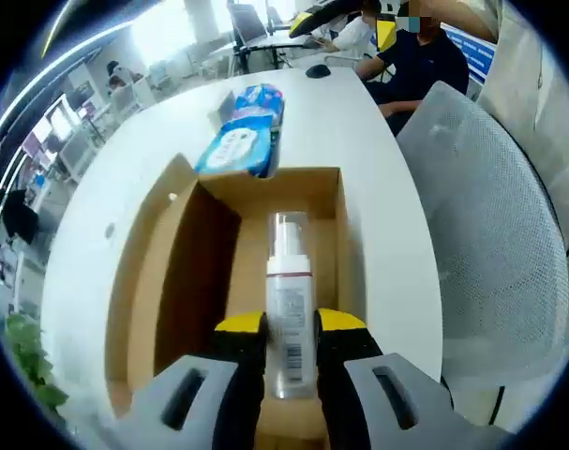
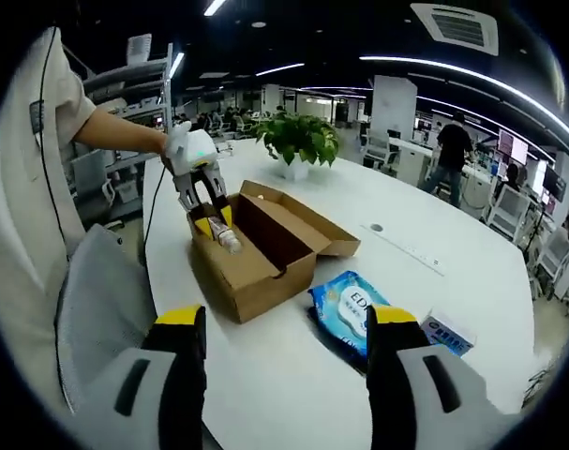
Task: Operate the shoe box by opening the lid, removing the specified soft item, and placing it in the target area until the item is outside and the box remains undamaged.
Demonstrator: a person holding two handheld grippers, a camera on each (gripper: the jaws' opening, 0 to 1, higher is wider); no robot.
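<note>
Shoe box (image 1: 265,281) of brown cardboard is sitting open on the white surface (image 1: 359,131), its lid flap (image 2: 303,220) folded out flat to one side, and the left gripper (image 1: 291,328) is reaching down into it. In the left gripper view the yellow-tipped jaws are closing narrowly on a slim white pump bottle (image 1: 289,300) with a clear cap, which is lying lengthwise along the box floor. In the right gripper view the left gripper (image 2: 212,220) is showing at the near end of the box, held by a person's hand (image 2: 176,141), with the bottle between its tips. A blue wet-wipe pack (image 2: 350,309) is lying on the surface just beside the box, and a small blue-and-white packet (image 2: 446,333) is resting next to it. The right gripper (image 2: 286,323) is hovering well apart from the box, jaws spread wide and holding nothing. A grey mesh chair (image 1: 490,234) is standing at the surface's edge.
</note>
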